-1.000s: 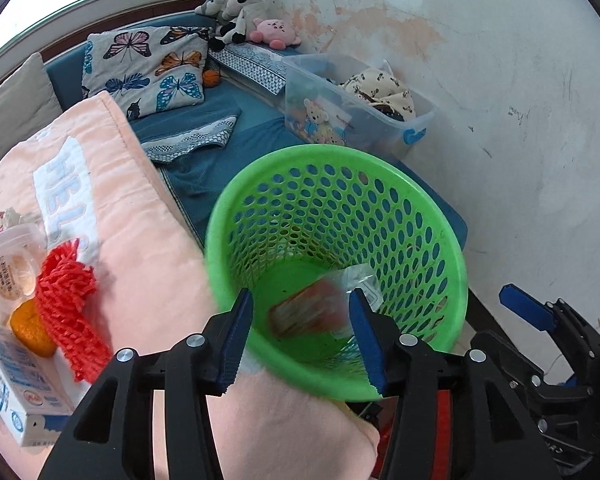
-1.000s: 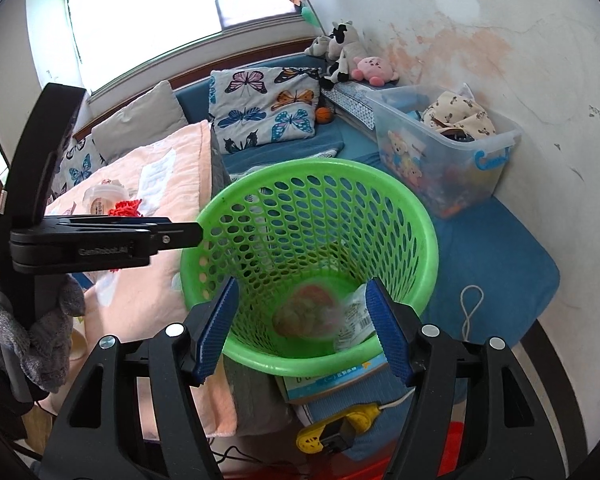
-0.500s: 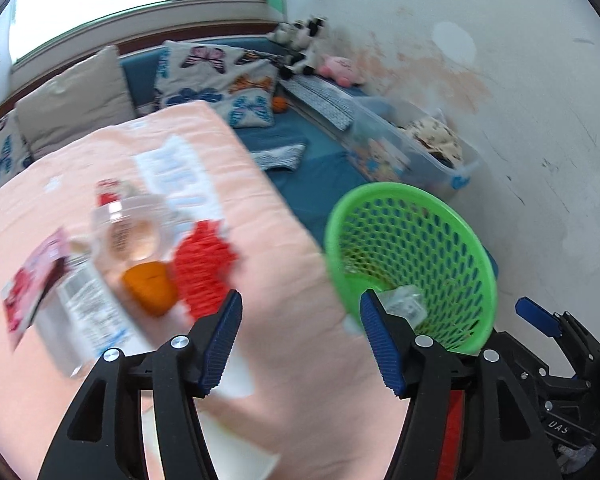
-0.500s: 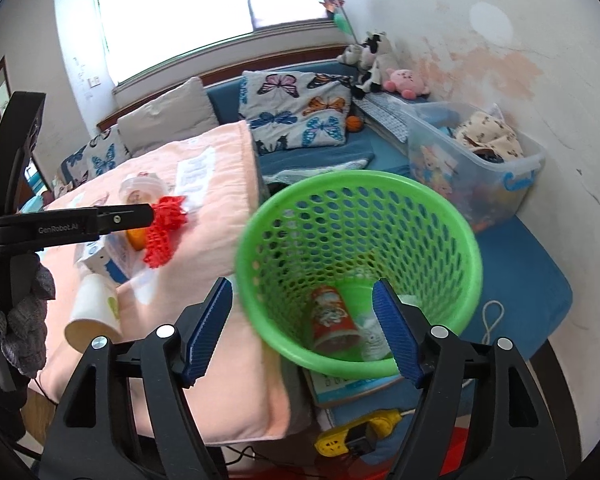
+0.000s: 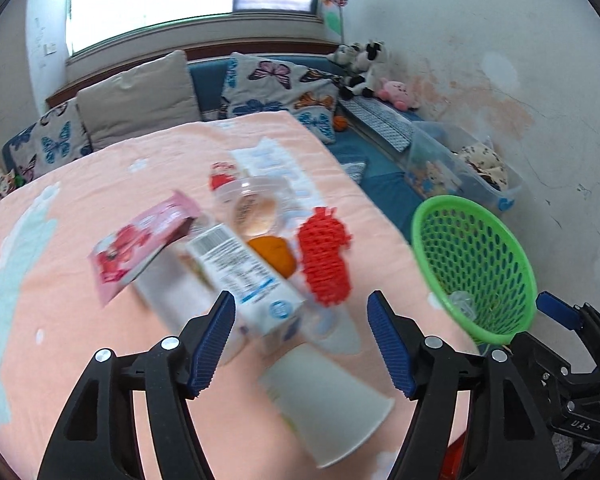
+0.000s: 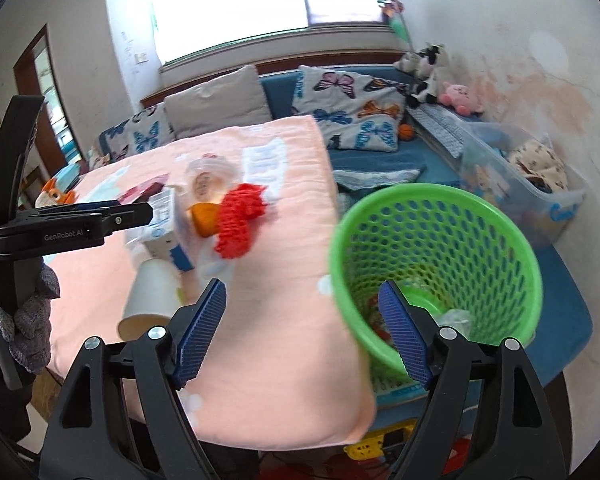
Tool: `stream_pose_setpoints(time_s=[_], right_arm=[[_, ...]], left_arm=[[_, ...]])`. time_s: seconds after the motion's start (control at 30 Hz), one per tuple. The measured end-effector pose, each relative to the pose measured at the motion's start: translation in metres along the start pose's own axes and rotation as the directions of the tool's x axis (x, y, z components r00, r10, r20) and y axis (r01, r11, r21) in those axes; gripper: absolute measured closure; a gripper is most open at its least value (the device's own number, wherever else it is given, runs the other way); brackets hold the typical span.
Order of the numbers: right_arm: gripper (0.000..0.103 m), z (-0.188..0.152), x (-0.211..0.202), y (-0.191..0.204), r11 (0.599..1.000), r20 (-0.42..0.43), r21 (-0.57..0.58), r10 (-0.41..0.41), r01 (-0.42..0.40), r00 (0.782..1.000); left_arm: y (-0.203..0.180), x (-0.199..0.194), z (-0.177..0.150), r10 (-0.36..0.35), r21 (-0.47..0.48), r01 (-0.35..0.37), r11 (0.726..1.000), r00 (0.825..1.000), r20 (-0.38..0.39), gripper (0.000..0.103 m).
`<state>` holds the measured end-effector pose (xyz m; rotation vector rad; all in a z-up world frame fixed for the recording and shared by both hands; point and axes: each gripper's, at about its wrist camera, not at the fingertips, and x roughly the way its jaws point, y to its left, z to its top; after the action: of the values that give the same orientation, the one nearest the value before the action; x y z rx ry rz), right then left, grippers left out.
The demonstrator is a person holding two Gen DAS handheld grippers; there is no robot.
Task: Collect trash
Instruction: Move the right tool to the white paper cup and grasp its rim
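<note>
Mostly blurred, trash pile (image 5: pixel 256 256), green basket (image 6: pixel 432 256)

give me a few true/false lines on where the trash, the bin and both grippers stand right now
1. The green perforated plastic basket is empty. False: wrappers lie at its bottom.
2. The left gripper holds the white paper cup. False: its jaws stand open with nothing clamped, having just been opening.
3. The red foam fruit net lies on the peach blanket. True.
4. The right gripper is open and empty. True.
5. The white milk carton sits inside the basket. False: it lies on the blanket.
</note>
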<state>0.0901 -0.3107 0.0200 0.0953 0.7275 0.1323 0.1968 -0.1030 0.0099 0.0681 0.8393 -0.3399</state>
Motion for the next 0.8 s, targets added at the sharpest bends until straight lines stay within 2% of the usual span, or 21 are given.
stream_pose_setpoints(time_s=[0.43, 0.7, 0.8], right_arm=[[0.021, -0.006, 0.017, 0.060, 0.988, -0.050, -0.082, 0.126, -0.130, 0.991], [0.019, -0.019, 0.045, 0.087, 0.974, -0.122, -0.095, 0.192, -0.204, 0.974], [0.017, -0.024, 0.056, 0.095, 0.973, -0.138, -0.100, 0.195, -0.209, 0.971]], left_arm=[[0.060, -0.021, -0.019, 0.079, -0.117, -0.076, 0.990, 0.997, 0.023, 0.031], [0.088, -0.021, -0.031, 0.109, -0.186, -0.107, 0.977, 0.994, 0.000, 0.030], [0.095, -0.017, -0.037, 0.105, -0.200, -0.106, 0.974, 0.994, -0.016, 0.030]])
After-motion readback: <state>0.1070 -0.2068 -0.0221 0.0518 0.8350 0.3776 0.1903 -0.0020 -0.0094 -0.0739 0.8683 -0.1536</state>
